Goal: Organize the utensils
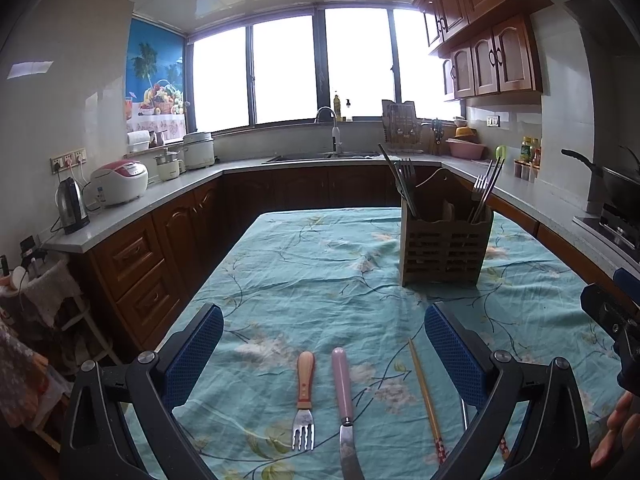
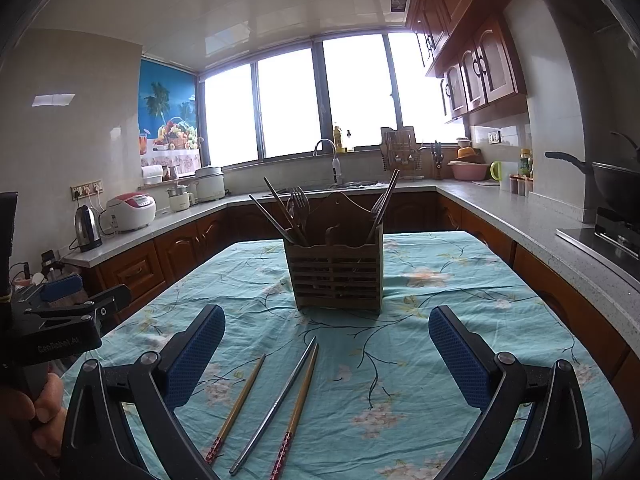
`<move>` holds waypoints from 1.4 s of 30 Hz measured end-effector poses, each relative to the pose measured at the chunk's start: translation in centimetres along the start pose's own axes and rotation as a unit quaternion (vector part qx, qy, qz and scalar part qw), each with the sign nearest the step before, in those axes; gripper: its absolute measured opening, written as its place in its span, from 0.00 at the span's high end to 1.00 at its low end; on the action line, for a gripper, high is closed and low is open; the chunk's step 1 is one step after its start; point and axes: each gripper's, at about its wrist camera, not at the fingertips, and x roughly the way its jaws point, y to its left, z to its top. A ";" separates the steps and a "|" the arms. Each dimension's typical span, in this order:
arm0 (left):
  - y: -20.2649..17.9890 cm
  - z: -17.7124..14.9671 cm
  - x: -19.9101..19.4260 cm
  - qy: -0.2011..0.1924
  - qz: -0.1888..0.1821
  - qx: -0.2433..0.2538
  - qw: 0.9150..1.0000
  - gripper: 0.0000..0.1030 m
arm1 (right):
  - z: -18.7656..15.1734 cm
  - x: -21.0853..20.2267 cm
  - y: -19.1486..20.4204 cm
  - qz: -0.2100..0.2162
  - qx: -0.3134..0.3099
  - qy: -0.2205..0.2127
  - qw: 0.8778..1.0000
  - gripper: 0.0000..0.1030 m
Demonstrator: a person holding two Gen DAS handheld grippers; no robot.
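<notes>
Step in hand, as judged: sorting is part done and neither tool holds anything. The slatted wooden utensil caddy (image 2: 338,270) stands toward the far end of the table, on the floral turquoise tablecloth (image 2: 440,300), with forks and chopsticks already upright in its compartments.

The left gripper (image 1: 324,354) hovers with its tongs spread wide above the near edge. Between its blue pads lie a wooden-handled fork (image 1: 305,396) and a pink-handled table knife (image 1: 345,404), side by side but apart. Both have their long axes running near edge to far edge, handles toward the caddy, tines and blade toward the near edge.

The right gripper (image 2: 326,356) is likewise spread and empty. Below it lie a bamboo chopstick with a red patterned end (image 2: 236,402), a steel chopstick (image 2: 276,400) and a second bamboo chopstick (image 2: 298,404). All three run roughly lengthwise, leaning rightward at their far tips; the latter two converge there, contact uncertain.

Next move, as judged: lower one gripper across a single shaft, close crosswise to its axis, then carry it to the matching compartment. The flat, thin pieces will need a low, square pinch.
</notes>
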 end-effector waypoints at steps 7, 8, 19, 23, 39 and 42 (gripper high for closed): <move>0.0 0.0 -0.3 -0.005 -0.002 0.000 1.000 0.01 | 0.0 0.0 0.0 -0.001 0.000 0.000 1.000 0.00; 0.0 0.0 -0.3 -0.006 -0.001 0.000 1.000 0.01 | 0.0 0.0 0.0 0.000 0.000 0.000 1.000 0.00; 0.0 0.0 -0.5 -0.008 0.001 0.000 1.000 0.01 | 0.2 -0.1 0.2 0.001 0.001 0.000 1.000 0.00; -0.1 0.0 -0.5 -0.008 0.001 0.001 1.000 0.01 | 0.1 -0.1 0.1 0.001 0.002 0.000 1.000 0.00; -0.2 0.0 -0.5 -0.008 0.002 0.000 1.000 0.01 | 0.3 -0.2 0.8 0.004 0.001 -0.001 1.000 0.00; -0.3 0.0 -0.5 -0.009 0.003 0.001 1.000 0.01 | 0.3 -0.2 0.8 0.004 0.001 -0.001 1.000 0.00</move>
